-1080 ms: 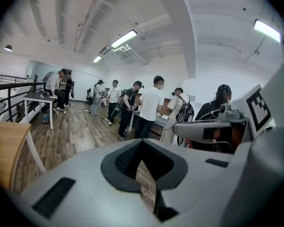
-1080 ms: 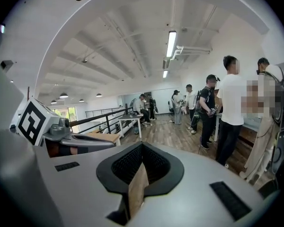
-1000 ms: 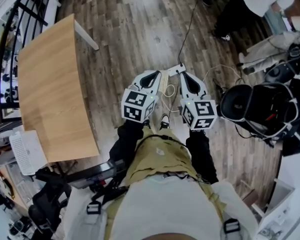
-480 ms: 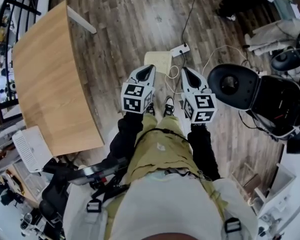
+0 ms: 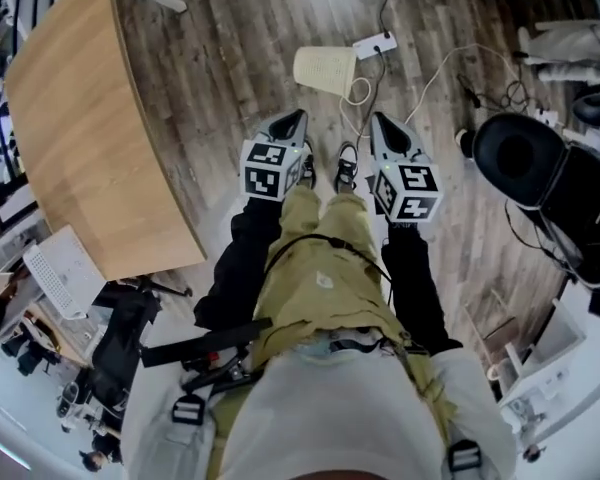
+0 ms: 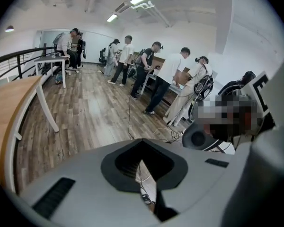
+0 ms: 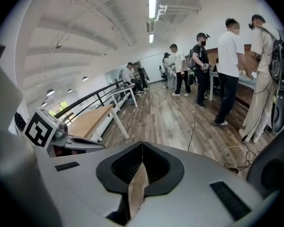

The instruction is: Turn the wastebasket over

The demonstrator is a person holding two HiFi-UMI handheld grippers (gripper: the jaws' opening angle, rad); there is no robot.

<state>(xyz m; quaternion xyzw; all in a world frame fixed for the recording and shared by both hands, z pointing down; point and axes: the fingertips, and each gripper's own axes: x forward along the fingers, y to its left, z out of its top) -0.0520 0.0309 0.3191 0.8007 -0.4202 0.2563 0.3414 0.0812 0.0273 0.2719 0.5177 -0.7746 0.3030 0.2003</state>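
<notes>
Standing on a plank floor [image 5: 230,58], a person holds the left hand-held gripper [image 5: 295,119] and the right hand-held gripper [image 5: 380,120] side by side in front of the body in the head view, both pointing ahead toward the wastebasket [image 5: 325,70]. A second ago the basket was all but hidden between the two tools. Now it lies in plain sight, well apart from their tips, with bare boards between. That suggests the approach has not yet been made, and a reach down and forward is likely needed before any turning can start. The basket is pale cream with a faintly ribbed or meshed wall, and it lies on its side on the floor. Which end is its mouth cannot be told from here. A white cable [image 5: 358,90] curls just beside its right end, near a power strip [image 5: 375,45]. A wooden tabletop [image 5: 90,138] stands to the left and a black office chair [image 5: 525,153] to the right.

In the left gripper view, the left hand-held gripper [image 6: 141,161] has its jaws drawn together at the tips with nothing held. The lens looks level across the room at people [image 6: 173,79] beside desks, and the basket does not appear.

In the right gripper view, the right hand-held gripper [image 7: 142,162] is likewise closed and empty, with only a sliver of floor showing between the jaws. It too looks across the room, not at the basket.
</notes>
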